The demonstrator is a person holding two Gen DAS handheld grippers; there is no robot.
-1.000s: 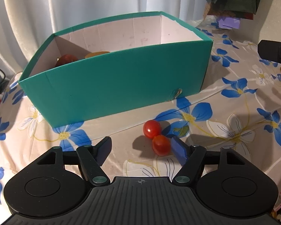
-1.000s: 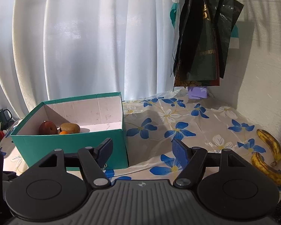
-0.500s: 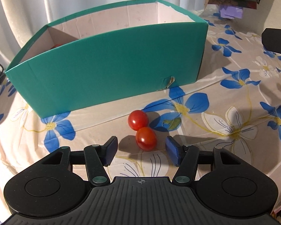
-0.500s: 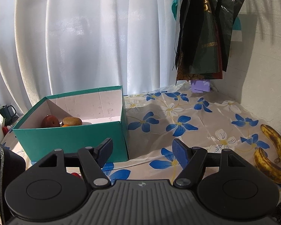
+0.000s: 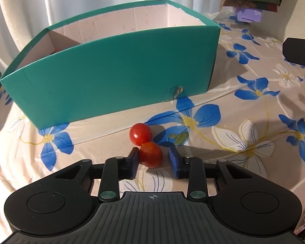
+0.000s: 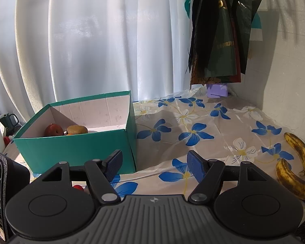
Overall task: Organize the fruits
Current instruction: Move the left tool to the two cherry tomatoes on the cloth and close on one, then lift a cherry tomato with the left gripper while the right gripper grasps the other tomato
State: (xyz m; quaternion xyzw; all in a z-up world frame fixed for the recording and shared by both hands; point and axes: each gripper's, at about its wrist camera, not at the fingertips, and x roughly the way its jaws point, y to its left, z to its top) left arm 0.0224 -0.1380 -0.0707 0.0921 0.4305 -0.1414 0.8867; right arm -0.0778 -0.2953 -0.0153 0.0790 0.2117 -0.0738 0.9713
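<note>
The left claw [image 5: 153, 160] is matte black plastic: a ribbed centre plate with a small white crosshair mark, flanked by two rounded housings, each with a shallow circular recess. Two angled link arms pivot on greenish round caps, with smaller silver screw heads further out. Its fingers [image 5: 174, 160] carry dark blue textured pads. The right claw [image 6: 154, 163] has the same black build, ribbed plate and star-like white mark, but grey pivot caps; its pads [image 6: 195, 167] are dark blue with a fine grid.

A table [image 6: 229, 122] under a blue-flowered cloth carries a teal box [image 5: 116, 77], two touching cherry tomatoes [image 5: 140, 133] before it, and two spotted bananas [image 6: 294, 174] well apart.
</note>
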